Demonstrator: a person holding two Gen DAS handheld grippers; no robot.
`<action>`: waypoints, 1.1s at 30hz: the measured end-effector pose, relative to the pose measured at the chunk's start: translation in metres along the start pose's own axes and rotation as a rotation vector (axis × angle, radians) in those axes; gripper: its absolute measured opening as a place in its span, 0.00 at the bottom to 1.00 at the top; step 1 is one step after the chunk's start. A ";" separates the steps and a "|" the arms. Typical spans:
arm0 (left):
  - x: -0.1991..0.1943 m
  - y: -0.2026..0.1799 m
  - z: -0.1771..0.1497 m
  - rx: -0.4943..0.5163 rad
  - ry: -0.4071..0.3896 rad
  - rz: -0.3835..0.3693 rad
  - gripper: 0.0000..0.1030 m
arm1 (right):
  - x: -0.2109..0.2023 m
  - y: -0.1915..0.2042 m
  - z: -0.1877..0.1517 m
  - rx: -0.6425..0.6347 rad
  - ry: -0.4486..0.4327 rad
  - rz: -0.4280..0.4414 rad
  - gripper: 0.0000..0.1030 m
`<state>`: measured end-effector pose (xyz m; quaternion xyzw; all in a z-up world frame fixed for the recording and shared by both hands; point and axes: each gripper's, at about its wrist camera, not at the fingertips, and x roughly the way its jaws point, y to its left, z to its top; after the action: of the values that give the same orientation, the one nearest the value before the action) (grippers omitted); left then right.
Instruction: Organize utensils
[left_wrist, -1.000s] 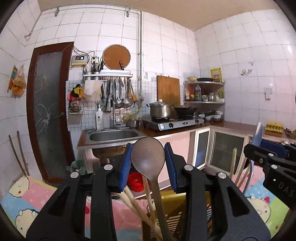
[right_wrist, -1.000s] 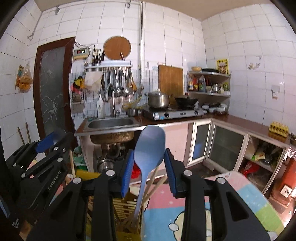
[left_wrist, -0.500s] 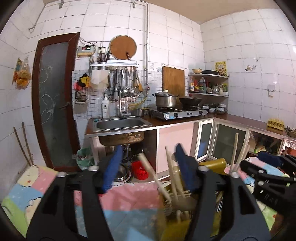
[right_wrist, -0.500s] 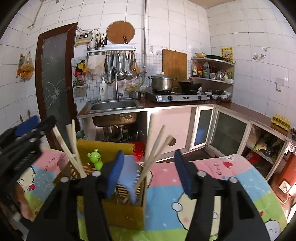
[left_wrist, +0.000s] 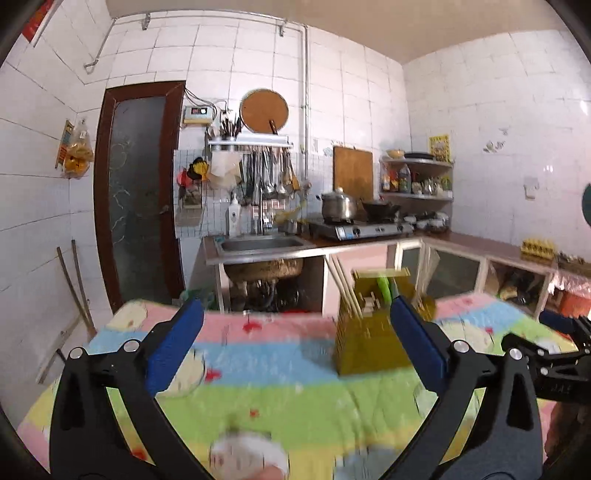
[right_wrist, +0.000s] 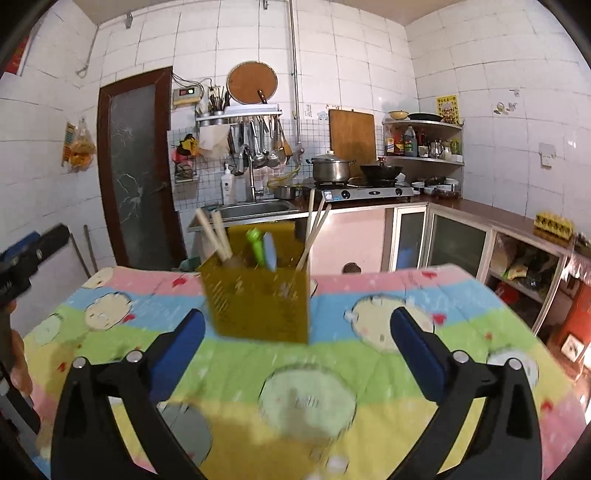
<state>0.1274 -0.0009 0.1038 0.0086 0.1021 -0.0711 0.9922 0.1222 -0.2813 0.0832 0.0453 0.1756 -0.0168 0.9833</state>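
Observation:
A yellow slotted utensil holder (right_wrist: 258, 299) stands on the colourful cartoon tablecloth (right_wrist: 369, 314). It holds several wooden chopsticks (right_wrist: 216, 236), a blue spoon (right_wrist: 269, 251) and a green frog-topped utensil (right_wrist: 255, 240). It also shows blurred in the left wrist view (left_wrist: 369, 339). My left gripper (left_wrist: 295, 350) is open and empty, back from the holder. My right gripper (right_wrist: 297, 350) is open and empty, in front of the holder.
The other gripper shows at the right edge of the left wrist view (left_wrist: 554, 354) and at the left edge of the right wrist view (right_wrist: 26, 258). Behind the table are a sink (right_wrist: 251, 208), a stove with a pot (right_wrist: 330, 170) and low cabinets (right_wrist: 443, 236).
Both grippers let go of their spoons, which dropped into the holder. Both opened wide and pulled back and up from the holder.

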 end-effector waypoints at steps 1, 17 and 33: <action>-0.007 -0.001 -0.009 -0.002 0.011 -0.006 0.95 | -0.010 0.003 -0.011 -0.002 -0.003 -0.002 0.96; -0.059 -0.023 -0.114 0.048 0.068 0.033 0.95 | -0.056 0.017 -0.095 -0.016 -0.045 -0.006 0.96; -0.067 -0.022 -0.115 0.040 0.037 0.031 0.95 | -0.067 0.014 -0.097 0.001 -0.103 -0.020 0.96</action>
<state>0.0364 -0.0096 0.0048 0.0311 0.1190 -0.0577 0.9907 0.0264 -0.2572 0.0174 0.0429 0.1251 -0.0292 0.9908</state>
